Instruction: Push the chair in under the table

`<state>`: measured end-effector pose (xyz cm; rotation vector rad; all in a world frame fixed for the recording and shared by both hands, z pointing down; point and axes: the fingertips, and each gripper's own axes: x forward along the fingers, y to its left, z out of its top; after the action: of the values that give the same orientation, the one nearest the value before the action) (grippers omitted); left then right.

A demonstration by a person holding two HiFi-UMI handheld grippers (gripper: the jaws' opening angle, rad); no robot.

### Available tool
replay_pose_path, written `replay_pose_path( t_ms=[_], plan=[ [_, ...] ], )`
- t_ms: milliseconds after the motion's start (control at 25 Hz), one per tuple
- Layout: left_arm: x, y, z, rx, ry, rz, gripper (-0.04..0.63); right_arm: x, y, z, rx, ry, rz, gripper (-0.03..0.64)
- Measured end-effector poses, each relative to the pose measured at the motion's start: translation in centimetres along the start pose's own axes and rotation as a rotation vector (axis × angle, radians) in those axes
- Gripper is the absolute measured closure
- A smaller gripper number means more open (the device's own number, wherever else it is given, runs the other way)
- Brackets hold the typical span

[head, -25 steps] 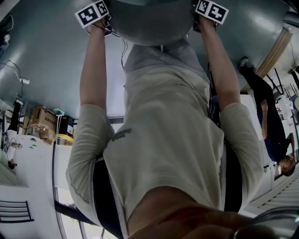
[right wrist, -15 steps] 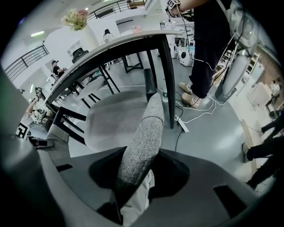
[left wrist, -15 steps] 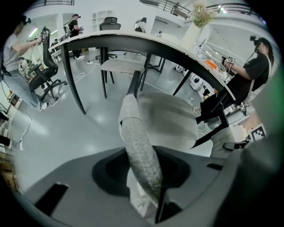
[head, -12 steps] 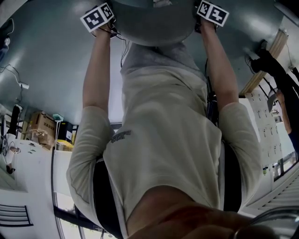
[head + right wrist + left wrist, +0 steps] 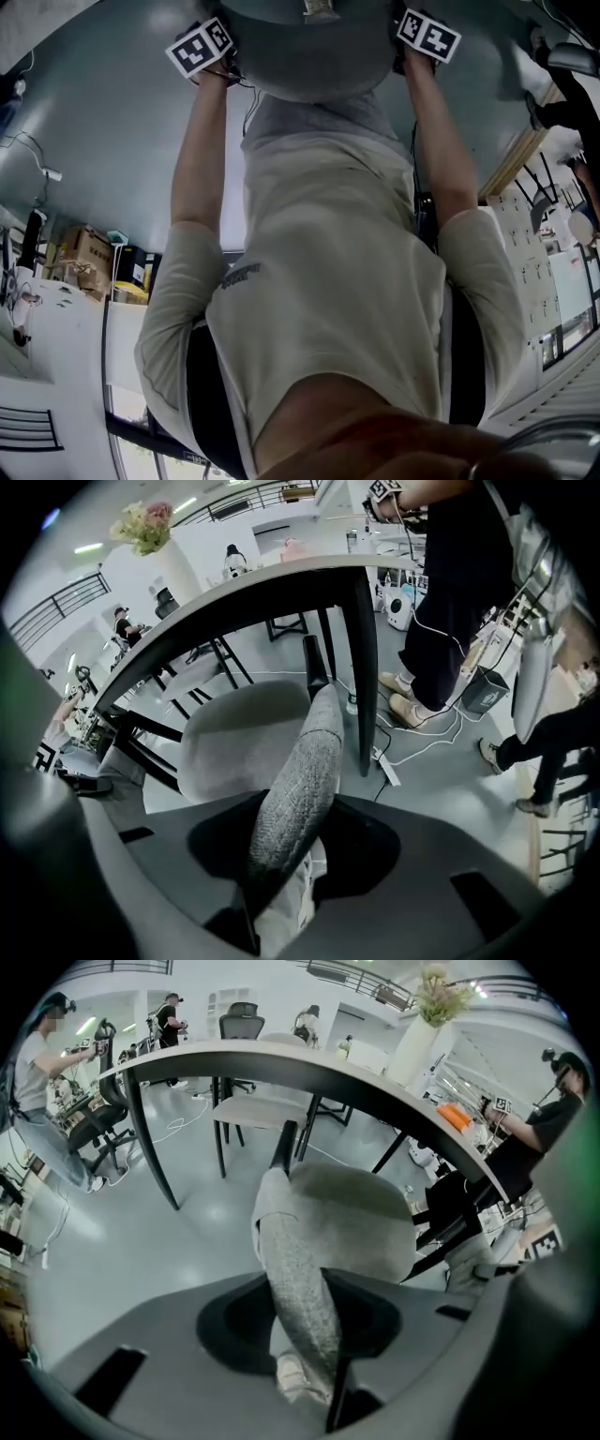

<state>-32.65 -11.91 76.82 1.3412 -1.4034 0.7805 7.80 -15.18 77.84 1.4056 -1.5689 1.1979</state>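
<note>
The grey fabric chair's backrest (image 5: 309,47) is at the top of the head view, with my arms reaching to its two ends. The left gripper (image 5: 300,1335) is shut on the backrest's edge (image 5: 295,1269); its jaws have just been closing on it. The right gripper (image 5: 286,855) grips the other end (image 5: 300,780); its jaws closed a little too. The seat (image 5: 356,1213) lies beyond, under the edge of the long table (image 5: 309,1068). In the head view only the marker cubes of the left gripper (image 5: 202,47) and right gripper (image 5: 427,33) show.
A black table leg (image 5: 366,667) stands just right of the chair. Cables and a power strip (image 5: 389,761) lie on the floor by a standing person (image 5: 450,602). Another chair (image 5: 258,1110) sits beyond the table. A white vase of flowers (image 5: 412,1035) is on the tabletop.
In the head view the backrest and both marker cubes have slid farther up and away from my body. The background at the right has shifted, and the dark-clothed person there has moved out.
</note>
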Motion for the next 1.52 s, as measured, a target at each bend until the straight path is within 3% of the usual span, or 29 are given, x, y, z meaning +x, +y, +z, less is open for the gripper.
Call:
replay_pose_path(
  t_ms=[600, 960, 1520],
  plan=[
    [3.4, -1.9, 8.6, 0.022, -0.051, -0.018, 0.466, 3.2, -0.4, 7.6, 0.013, -0.035, -0.009, 0.46],
    [4.2, -3.5, 12.7, -0.003, -0.077, -0.024, 0.465, 4.1, -0.5, 12.7, 0.006, -0.056, 0.021, 0.457],
    [4.7, -3.4, 13.9, 0.017, -0.063, -0.02, 0.462, 4.5, -0.4, 13.4, -0.006, -0.063, 0.012, 0.448]
  ],
)
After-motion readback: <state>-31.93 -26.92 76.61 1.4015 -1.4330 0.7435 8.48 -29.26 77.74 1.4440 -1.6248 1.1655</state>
